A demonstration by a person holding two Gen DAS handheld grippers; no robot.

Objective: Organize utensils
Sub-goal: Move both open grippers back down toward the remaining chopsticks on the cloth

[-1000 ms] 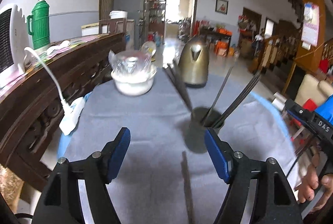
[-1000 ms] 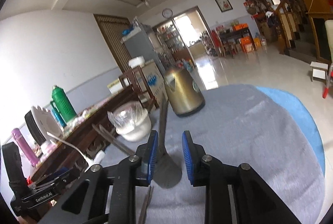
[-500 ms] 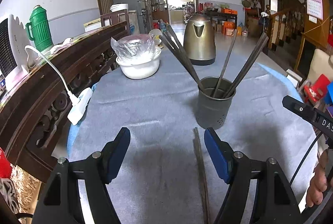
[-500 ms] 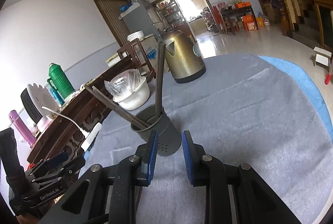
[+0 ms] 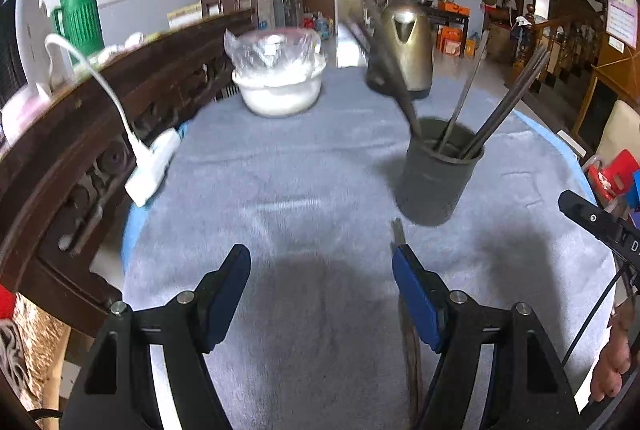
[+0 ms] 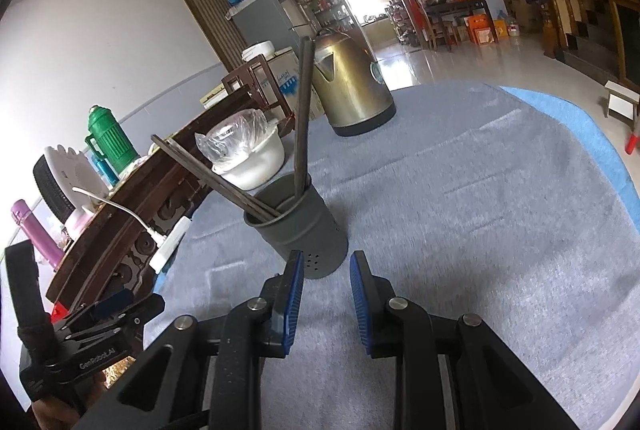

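So the last loose chopstick [image 5: 406, 314] lies flat on the grey tablecloth [image 5: 304, 190], long axis running from the dark holder cup [image 5: 436, 174] straight back toward the camera, right beside the left gripper [image 5: 322, 294]'s right pad. That one's spread wide and empty, clearly nearer. The right gripper [image 6: 326, 294] hangs narrowly parted by the cup, grasping nothing.

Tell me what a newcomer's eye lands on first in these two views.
First, the dark grey utensil holder standing on the grey tablecloth, with long dark chopsticks fanning out of it. Behind it stand a brass-coloured kettle and a white bowl covered in plastic wrap. One loose chopstick lies on the cloth by the right pad of the open left tongs.
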